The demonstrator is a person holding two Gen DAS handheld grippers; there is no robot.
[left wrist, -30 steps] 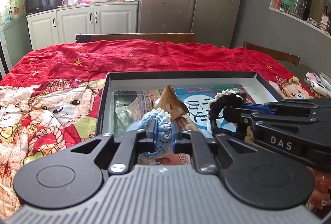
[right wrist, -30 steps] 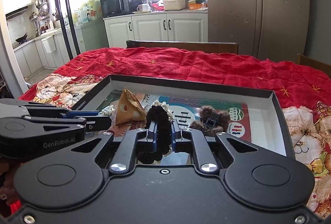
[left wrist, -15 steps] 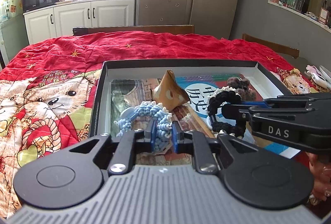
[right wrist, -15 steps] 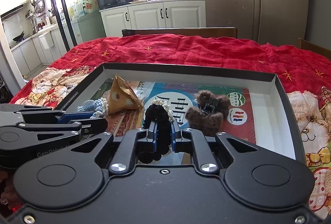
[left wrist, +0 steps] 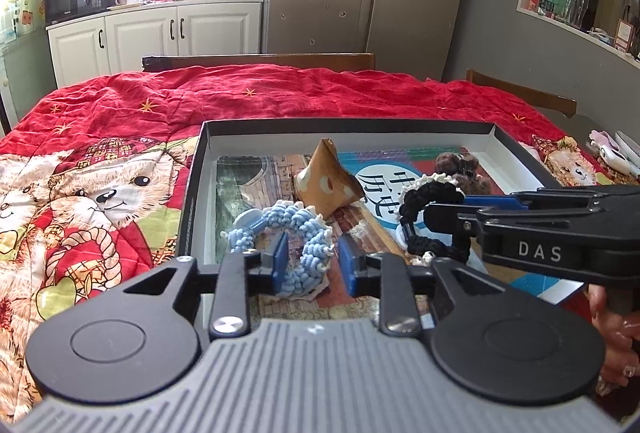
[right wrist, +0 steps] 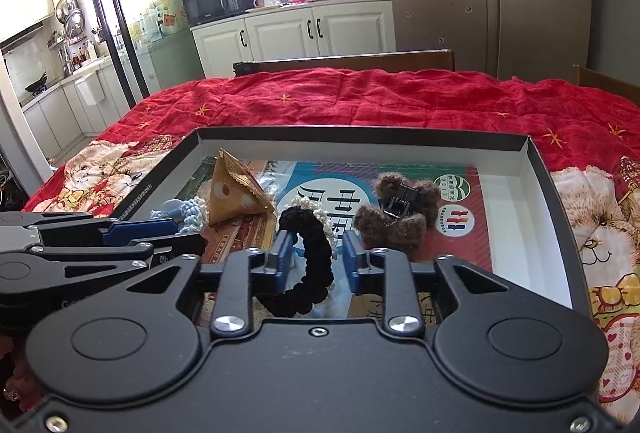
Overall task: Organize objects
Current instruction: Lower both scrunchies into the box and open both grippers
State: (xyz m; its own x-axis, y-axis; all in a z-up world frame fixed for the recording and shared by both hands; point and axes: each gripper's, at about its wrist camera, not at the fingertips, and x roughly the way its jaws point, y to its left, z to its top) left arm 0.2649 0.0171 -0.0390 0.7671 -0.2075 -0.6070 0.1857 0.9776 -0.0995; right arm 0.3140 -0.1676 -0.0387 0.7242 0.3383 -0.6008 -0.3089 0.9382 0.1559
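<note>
Conceivably, yarn loops could be snagged on a pad as the grippers are drawn back, dragging either piece from the box (left wrist: 400, 139). The left gripper (left wrist: 313, 260), jaws just opened partway, straddles the blue crocheted scrunchie (left wrist: 298, 233); the right gripper (right wrist: 316, 257) likewise straddles the black scrunchie (right wrist: 310, 253), released.

Both grippers' jaws have just been opening: the left gripper (left wrist: 313, 265) frees the blue scrunchie (left wrist: 298, 233), the right gripper (right wrist: 316, 259) the black scrunchie (right wrist: 310, 265).

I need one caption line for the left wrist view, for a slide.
Left gripper just opened around the blue scrunchie in the black tray.
</note>
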